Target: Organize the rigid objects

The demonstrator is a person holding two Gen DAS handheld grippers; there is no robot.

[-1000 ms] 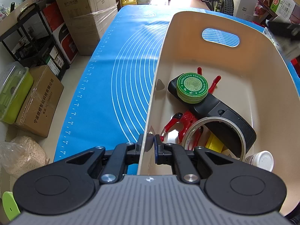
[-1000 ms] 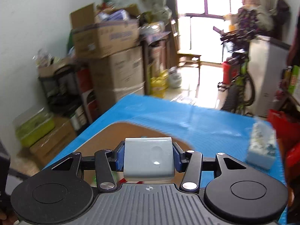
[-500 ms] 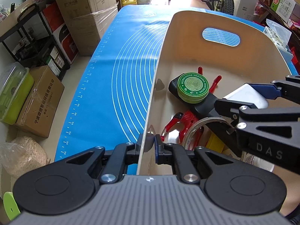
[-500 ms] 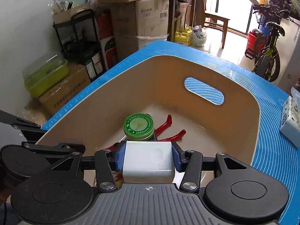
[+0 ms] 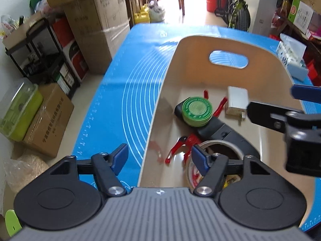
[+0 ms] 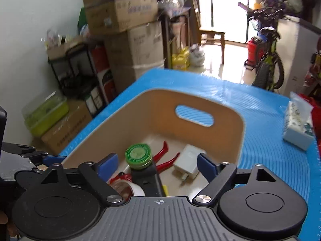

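Both tools stand with their blue pads wide apart and hold nothing. Seen from its own camera, the right tool [image 6: 155, 164] hangs above the near part of the beige bin [image 6: 239, 140], and the left tool [image 5: 159, 158] has one finger on each side of the bin's left wall without touching it.

A white charger block [image 6: 188, 163] lies flat on the bin floor, at about 2 o'clock from the green round tin [image 6: 138, 156]. It is a small box with rounded corners and a smooth, slightly glossy top; its metal plug pins point toward the near side. In the left wrist view the same charger [image 5: 236, 102] rests beside the red handles of the pliers [image 5: 219, 106], free of the right tool's black finger [image 5: 268, 116] that reaches in from 3 o'clock.

The tin sits on top of a black device [image 5: 220, 128]. Nearer the cameras lie a roll of tape [image 5: 212, 156] and other red-handled pieces. The bin has an oval handle hole in its far wall and stands on a blue mat [image 5: 128, 92] with white rings that covers the tabletop. A tissue pack [image 6: 299, 128] lies on the mat at 3 o'clock from the bin.
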